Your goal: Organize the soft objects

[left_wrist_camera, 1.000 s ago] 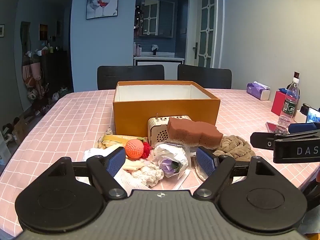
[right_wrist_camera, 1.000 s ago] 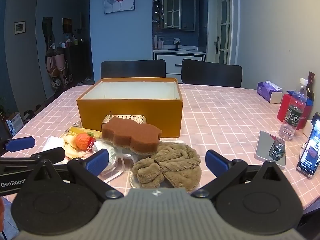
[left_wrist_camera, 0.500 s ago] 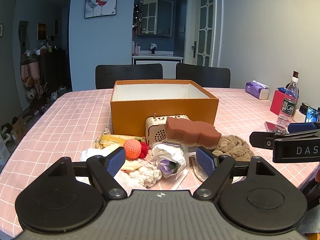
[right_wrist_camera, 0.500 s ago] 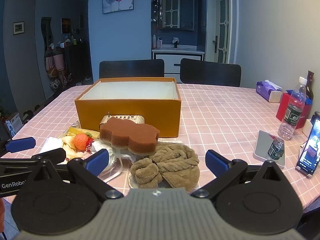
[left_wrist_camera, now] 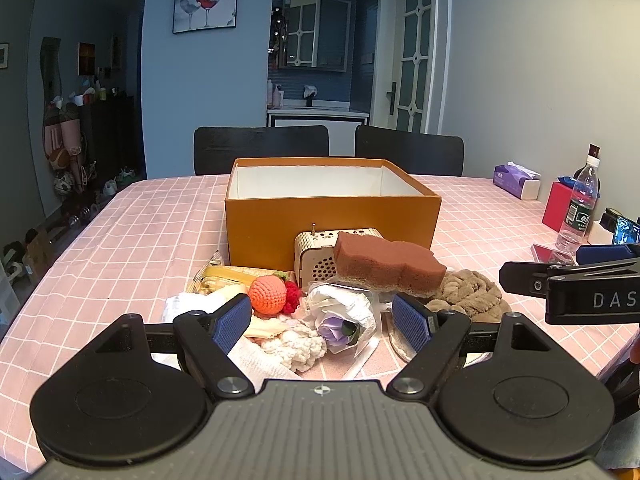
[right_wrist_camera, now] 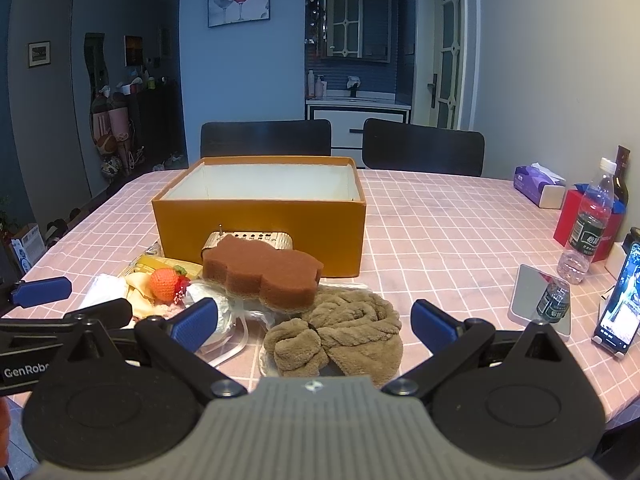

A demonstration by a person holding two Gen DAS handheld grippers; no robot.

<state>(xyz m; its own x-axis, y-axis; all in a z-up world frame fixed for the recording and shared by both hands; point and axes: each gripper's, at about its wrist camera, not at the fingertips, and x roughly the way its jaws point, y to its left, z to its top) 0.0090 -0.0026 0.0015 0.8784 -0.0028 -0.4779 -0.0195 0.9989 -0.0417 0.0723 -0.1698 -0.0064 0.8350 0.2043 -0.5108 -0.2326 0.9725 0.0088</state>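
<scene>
An open orange box (left_wrist_camera: 332,220) (right_wrist_camera: 260,224) stands mid-table. In front of it lies a pile: a brown sponge (left_wrist_camera: 386,266) (right_wrist_camera: 262,274) atop a wooden radio (left_wrist_camera: 316,258), a crocheted orange strawberry (left_wrist_camera: 268,294) (right_wrist_camera: 164,284), a wrapped purple flower (left_wrist_camera: 340,322), white knitted pieces (left_wrist_camera: 296,346) and a tan fluffy towel (right_wrist_camera: 340,334) (left_wrist_camera: 468,294). My left gripper (left_wrist_camera: 322,322) hovers open just before the flower. My right gripper (right_wrist_camera: 314,322) is open, spread wide before the towel. Nothing sits between either pair of fingers.
On the pink checked tablecloth (right_wrist_camera: 440,240) at right are a water bottle (right_wrist_camera: 590,228), red box (right_wrist_camera: 576,220), tissue pack (right_wrist_camera: 536,186), small mirror (right_wrist_camera: 532,300) and a phone (right_wrist_camera: 620,304). Two black chairs (right_wrist_camera: 344,140) stand behind the table.
Both views have shifted slightly; the pile sits a touch lower and closer in frame. Both grippers stay open and nothing has been picked up.
</scene>
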